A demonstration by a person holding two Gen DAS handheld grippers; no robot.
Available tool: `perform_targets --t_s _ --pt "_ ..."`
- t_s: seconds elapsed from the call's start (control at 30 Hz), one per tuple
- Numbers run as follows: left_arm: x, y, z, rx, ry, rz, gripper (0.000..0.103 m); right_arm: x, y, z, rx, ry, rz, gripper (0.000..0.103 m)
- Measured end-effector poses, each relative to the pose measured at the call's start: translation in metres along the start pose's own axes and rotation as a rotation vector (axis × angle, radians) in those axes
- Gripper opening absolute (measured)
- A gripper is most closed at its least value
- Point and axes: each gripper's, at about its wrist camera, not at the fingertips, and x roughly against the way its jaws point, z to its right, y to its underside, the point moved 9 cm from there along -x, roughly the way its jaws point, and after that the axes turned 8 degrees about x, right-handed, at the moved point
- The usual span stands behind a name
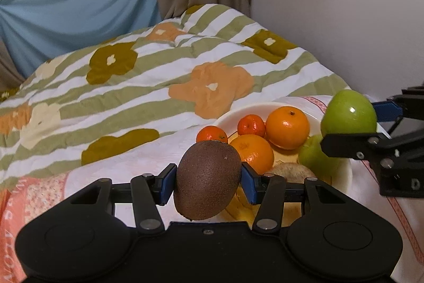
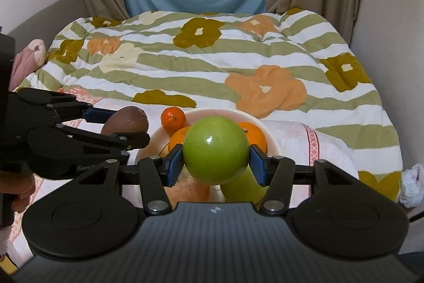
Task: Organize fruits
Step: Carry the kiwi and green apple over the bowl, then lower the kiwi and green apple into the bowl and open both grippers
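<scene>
Left gripper (image 1: 209,181) clamped on fuzzy brown kiwi (image 1: 208,178) – right gripper (image 2: 216,162) clamped on glossy round green apple (image 2: 216,149), blue pads either side.

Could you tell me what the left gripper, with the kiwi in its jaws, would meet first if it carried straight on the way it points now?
Probably the large orange at the near edge of the bowl, just beyond the kiwi that the left gripper holds. Depth is hard to judge here.
</scene>
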Motion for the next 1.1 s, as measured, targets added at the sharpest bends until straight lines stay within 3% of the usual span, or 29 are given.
perform_targets --t_s 0.37,0.4,0.5,0.63,1.1 --pt "-0.028 0.0 0.004 0.071 -0.021 -0.048 0.057 -0.012 -0.001 0.01 0.029 -0.039 -0.005 0.068" --pt "-0.028 0.001 0.005 0.075 -0.022 -0.046 0.06 -0.013 -0.001 0.01 0.03 -0.04 -0.006 0.068" --pt "-0.018 -0.003 0.006 0.066 -0.024 -0.004 0.086 -0.014 -0.002 0.01 0.031 -0.041 -0.006 0.068" --pt "-0.003 -0.004 0.003 0.059 -0.048 0.019 0.087 -0.013 -0.003 0.011 0.028 -0.042 -0.003 0.068" --pt "0.047 0.021 -0.023 0.181 -0.11 0.016 0.088 -0.043 -0.011 0.005 0.045 -0.054 -0.026 0.068"
